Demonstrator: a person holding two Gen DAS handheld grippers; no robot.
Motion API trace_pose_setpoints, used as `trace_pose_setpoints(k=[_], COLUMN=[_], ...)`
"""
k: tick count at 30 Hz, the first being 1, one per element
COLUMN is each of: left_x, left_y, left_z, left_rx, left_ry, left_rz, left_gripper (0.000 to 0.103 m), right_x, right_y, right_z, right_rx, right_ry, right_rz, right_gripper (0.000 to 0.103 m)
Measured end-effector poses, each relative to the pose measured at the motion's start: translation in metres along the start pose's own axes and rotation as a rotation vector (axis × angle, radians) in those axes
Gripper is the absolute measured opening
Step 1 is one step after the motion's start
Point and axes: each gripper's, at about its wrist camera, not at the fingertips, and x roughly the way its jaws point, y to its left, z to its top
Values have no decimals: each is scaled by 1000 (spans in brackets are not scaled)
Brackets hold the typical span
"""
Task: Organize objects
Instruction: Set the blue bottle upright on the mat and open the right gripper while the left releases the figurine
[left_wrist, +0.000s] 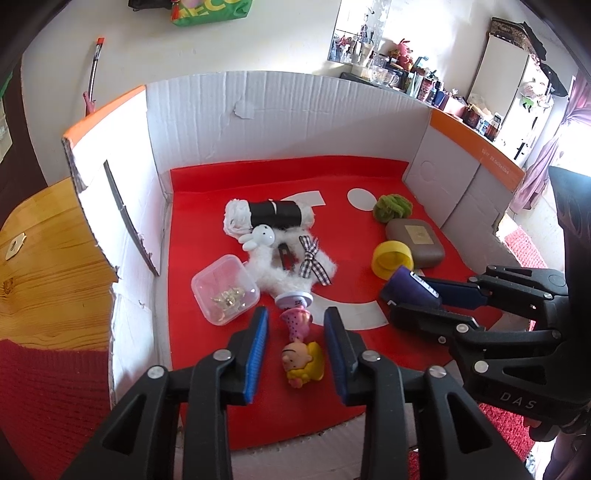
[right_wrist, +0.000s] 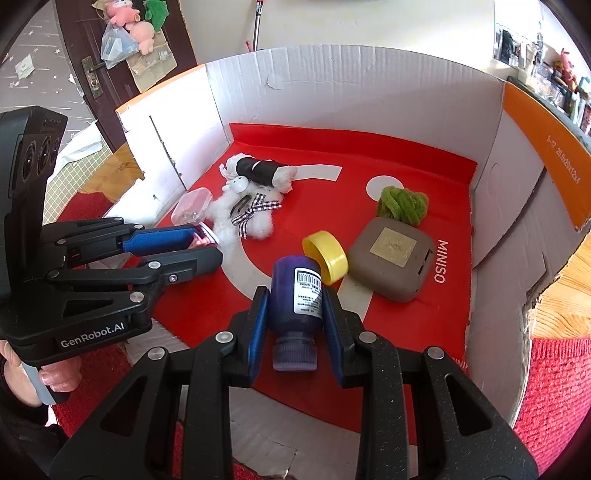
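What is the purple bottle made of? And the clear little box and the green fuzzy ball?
Purple bottle: looks like glossy plastic, perhaps glass, with a paper barcode label and a ribbed cap. Clear box: thin see-through plastic; you can see small shiny bits inside. Green ball: soft chenille-like yarn or fabric, fuzzy and matte.
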Motion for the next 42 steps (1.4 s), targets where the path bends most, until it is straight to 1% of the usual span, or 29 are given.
trace_pose_setpoints(k=[6, 10, 12, 18, 20, 22, 25, 26, 27, 28, 29, 30, 33, 37, 42], left_x=[-2, -8, -12, -22, -25, -29, -35, -36, -38, -40, -42, -44, -48, -53, -59], left_y=[-1, -5, -6, -7, -7, -8, -10, -11, -12, -12, -12, -13, -14, -15, -16], left_z=[-1, -3, -4, -6, -7, -8, -11, -12, -13, -13, -14, -15, -17, -21, -26], left_rx=[-2, 5, 7, 0, 0, 1, 5, 7, 7, 8, 7, 7, 9, 14, 16], left_ry=[0, -11, -21, -37, -41, -47, -56, -59, -62, -64, -67, -70, -78, -84, -97], left_rz=[-1, -2, -1, -4, -4, -4, -5, -5, -6, -6, -7, -8, -3, 4, 13], left_gripper=[37, 48, 50, 51, 53, 56, 57, 57, 57, 57, 57, 58, 61, 62, 70], right_x=[-3, -4, -4, -10, -13, -15, -18, -19, -20, -22, -23, -24, -28, -32, -40], right_y=[1, 1, 1, 3, 4, 4, 6, 7, 7, 8, 9, 9, 11, 14, 19], right_z=[-3, -3, -4, -7, -8, -10, -12, -12, -13, -13, -13, -14, -15, -18, -20], right_rx=[5, 4, 6, 3, 3, 4, 2, 1, 1, 1, 1, 1, 0, -5, -17], right_ry=[-4, -5, -6, -11, -14, -16, -19, -21, -23, -25, -28, -32, -37, -43, -56], right_rz=[5, 5, 6, 6, 5, 4, 1, 0, -1, 0, -1, -3, 0, -5, -9], right_gripper=[28, 28, 28, 28, 29, 29, 31, 32, 35, 39, 47, 48, 48, 49, 59])
